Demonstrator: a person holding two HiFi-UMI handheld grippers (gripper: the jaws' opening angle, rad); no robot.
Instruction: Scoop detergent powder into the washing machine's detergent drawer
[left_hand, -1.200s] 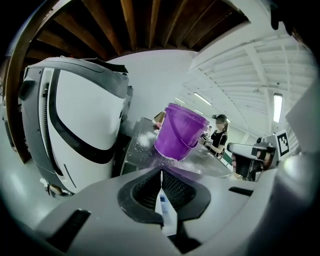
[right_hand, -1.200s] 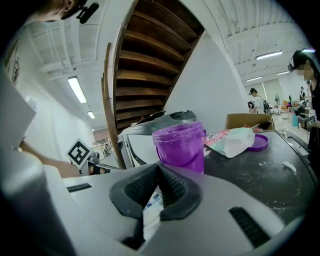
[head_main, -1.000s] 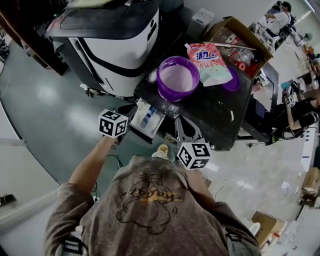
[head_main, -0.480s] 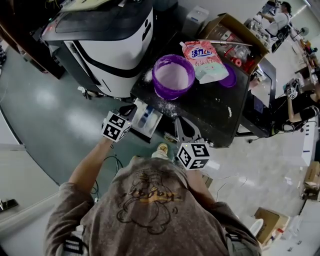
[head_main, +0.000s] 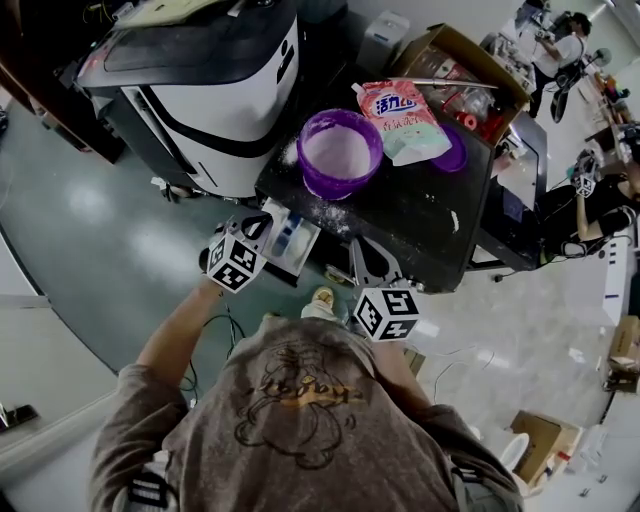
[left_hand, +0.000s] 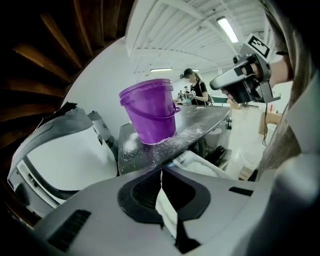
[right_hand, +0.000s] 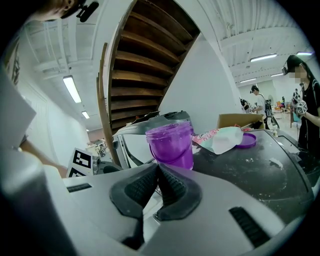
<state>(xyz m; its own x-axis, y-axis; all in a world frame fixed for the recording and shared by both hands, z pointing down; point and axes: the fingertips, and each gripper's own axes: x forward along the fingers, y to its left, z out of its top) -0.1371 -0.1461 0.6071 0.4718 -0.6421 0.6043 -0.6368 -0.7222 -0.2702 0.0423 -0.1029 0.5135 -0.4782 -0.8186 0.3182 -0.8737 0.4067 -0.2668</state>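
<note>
Drawer (head_main: 292, 240) pulled open under the front edge of the black top (head_main: 420, 215), just below the purple bucket (head_main: 341, 152) of powder. Left gripper (head_main: 258, 226) beside the drawer, jaws pressed together, empty. Right gripper (head_main: 360, 250) likewise closed on nothing, near the top's edge. Detergent pouch (head_main: 405, 118) behind the bucket.

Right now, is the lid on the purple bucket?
No, the bucket stands open with white powder inside, and a purple lid lies beside the bag.
</note>
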